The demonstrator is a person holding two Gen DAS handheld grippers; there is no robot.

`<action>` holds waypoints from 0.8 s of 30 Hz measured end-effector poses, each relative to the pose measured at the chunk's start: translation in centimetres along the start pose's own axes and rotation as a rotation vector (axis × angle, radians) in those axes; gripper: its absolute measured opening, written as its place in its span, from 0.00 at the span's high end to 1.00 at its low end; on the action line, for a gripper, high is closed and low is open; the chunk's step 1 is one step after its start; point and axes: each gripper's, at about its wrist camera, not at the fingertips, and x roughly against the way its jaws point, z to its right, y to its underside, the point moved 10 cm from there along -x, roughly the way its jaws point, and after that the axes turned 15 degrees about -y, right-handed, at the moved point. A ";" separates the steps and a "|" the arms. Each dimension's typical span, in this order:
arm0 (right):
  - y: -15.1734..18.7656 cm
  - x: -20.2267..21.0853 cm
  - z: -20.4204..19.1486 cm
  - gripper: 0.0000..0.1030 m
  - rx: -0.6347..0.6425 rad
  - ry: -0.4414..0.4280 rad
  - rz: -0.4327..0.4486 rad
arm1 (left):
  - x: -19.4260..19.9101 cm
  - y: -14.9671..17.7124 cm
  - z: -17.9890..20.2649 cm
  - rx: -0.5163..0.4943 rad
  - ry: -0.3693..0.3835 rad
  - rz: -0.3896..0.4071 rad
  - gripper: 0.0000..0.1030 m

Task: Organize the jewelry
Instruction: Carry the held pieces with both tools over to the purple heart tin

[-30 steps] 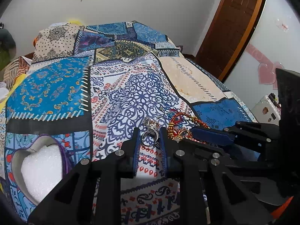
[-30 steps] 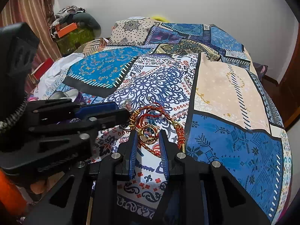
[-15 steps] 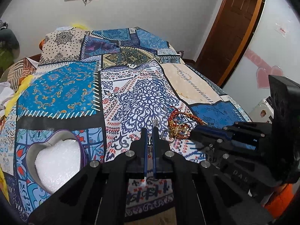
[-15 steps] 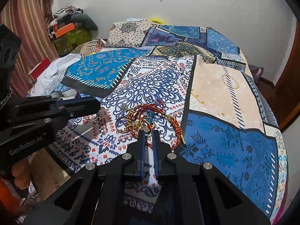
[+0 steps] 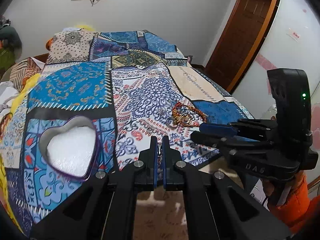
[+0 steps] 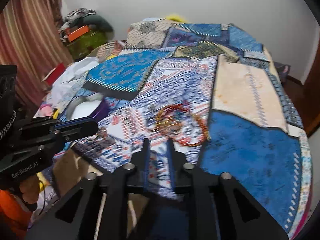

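left hand-held gripper (image 5: 159, 140): clamped on small silver piece (image 5: 159, 150)
right hand-held gripper (image 6: 158, 143): jaws just opening, nothing between
jewelry pile (image 5: 183, 114): on bed (image 5: 80, 88), near right fingertips
heart tin (image 5: 70, 148): on bed, left of clamped gripper

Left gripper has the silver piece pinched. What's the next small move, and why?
Probably carry the left gripper left, over the heart tin, then open. Its fingers are shut on the silver piece, lifted off the quilt, and the open, white-lined tin lies close on that side. The bracelets remain for later.
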 end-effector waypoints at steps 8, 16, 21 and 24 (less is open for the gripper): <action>-0.5 -2.7 -0.5 0.72 0.000 -0.002 -0.034 | 1.0 0.2 -2.1 0.045 -0.024 0.016 0.98; -1.4 -3.7 0.2 0.72 0.030 0.079 -0.049 | 0.8 -0.1 -2.9 0.066 -0.014 0.027 0.98; -1.9 -3.9 0.7 0.72 0.037 0.114 -0.056 | 0.8 0.1 -3.2 0.083 -0.012 0.026 0.98; -2.3 -3.7 1.1 0.72 0.014 0.119 -0.048 | 1.0 0.3 -3.5 0.090 -0.015 0.028 0.98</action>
